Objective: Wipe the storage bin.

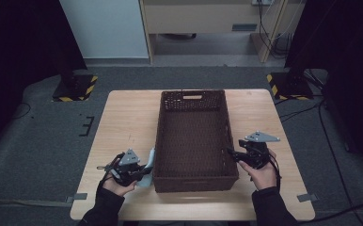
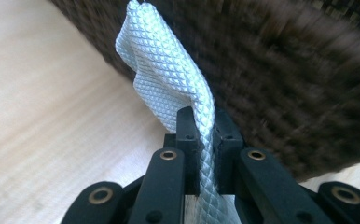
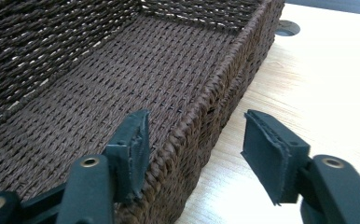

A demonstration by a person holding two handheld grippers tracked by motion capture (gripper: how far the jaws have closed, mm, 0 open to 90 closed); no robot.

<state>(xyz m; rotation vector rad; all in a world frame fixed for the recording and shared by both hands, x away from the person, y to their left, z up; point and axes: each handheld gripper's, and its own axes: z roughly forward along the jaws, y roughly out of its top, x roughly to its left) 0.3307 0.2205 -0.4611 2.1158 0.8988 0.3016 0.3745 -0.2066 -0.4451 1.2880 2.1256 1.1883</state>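
- Table (image 1: 123, 117): pale wood-grain top, rectangular with rounded corners, matte; a round cable hole shows in the right gripper view near the far edge.
- Floor (image 1: 43, 141): grey carpet, with cables trailing at the right and two small grey tape marks by the near table corners.
- Stand bases (image 1: 74, 87): two dark square plates with yellow-and-black hazard stripes, one beyond each far corner of the table.
- Backdrop: pale wall panel and a light wooden cabinet (image 1: 198, 19); dark drapes at both sides.
- Basket (image 1: 193, 136): long rectangular tray of dark brown woven fibre, tight ribbed weave, braided rim, slot handle in the far end wall; stands mid-table, lengthwise away from the person.
- Cloth (image 2: 169, 79): pale blue-white fabric with a fine diamond-embossed texture, creased, hanging just beside the basket's left outer wall near its front corner.
- Left gripper (image 1: 142, 173): black jaws pressed together, pinching the cloth.
- Right gripper (image 3: 192, 154): black jaws with ribbed pads spread apart, straddling the basket's right rim without pressing on it.
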